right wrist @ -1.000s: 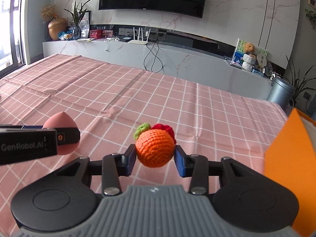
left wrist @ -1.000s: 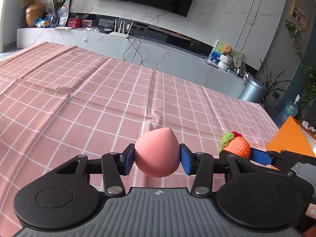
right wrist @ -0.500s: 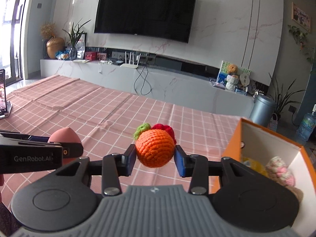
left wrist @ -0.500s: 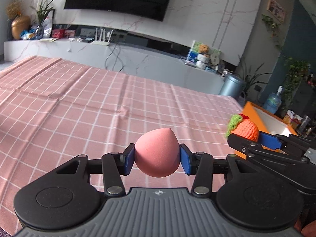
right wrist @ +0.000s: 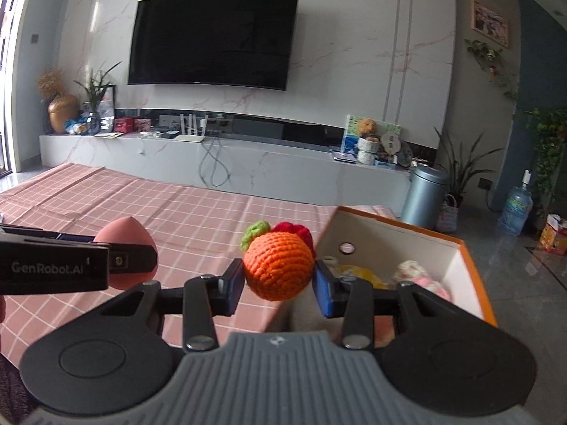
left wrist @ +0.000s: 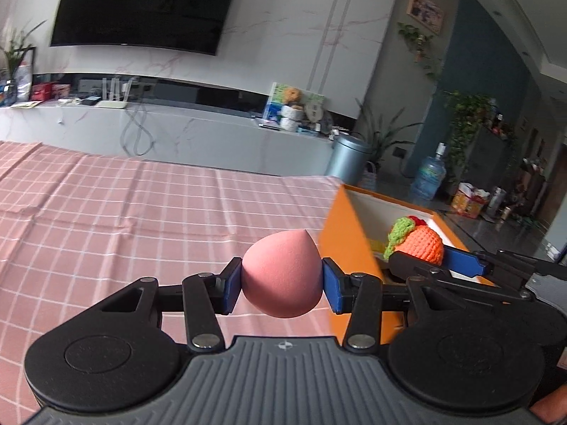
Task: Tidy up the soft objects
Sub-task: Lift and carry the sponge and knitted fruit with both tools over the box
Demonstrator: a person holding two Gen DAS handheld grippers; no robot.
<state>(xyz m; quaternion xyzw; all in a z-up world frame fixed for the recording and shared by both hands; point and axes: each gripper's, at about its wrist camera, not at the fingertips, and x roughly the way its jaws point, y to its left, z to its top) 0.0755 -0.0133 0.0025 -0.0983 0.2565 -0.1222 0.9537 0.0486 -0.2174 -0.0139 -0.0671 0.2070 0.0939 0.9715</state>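
The left hand-held gripper (left wrist: 282,285) was pinching a pink teardrop sponge (left wrist: 282,273) between its blue pads, tip up, above the checked pink cloth (left wrist: 106,219) on the counter, with the orange box (left wrist: 340,244) at about 2 o'clock from it. The right hand-held gripper (right wrist: 279,288) was clamped on a crocheted orange fruit (right wrist: 279,265) with green and red trim, held at the near left corner of that box (right wrist: 475,265), at roughly 1 o'clock. The likeliest slip, as I judged it, was a release made too soon: the fruit hung over the box's near edge and not clearly over the inside, so it could strike the rim and roll out onto the cloth. The two tools also sat close side by side, so a crossing reach toward the box might knock one against the other and shake the smooth, squashy sponge loose. The right wrist view alone opened the box interior, showing a yellow soft item (right wrist: 354,272) and a pink-and-white knitted piece (right wrist: 421,276) already lying in it. The left wrist view alone showed the sponge squarely between both pads and how the fruit (left wrist: 420,244) stood against the box wall, but little of the box's contents.
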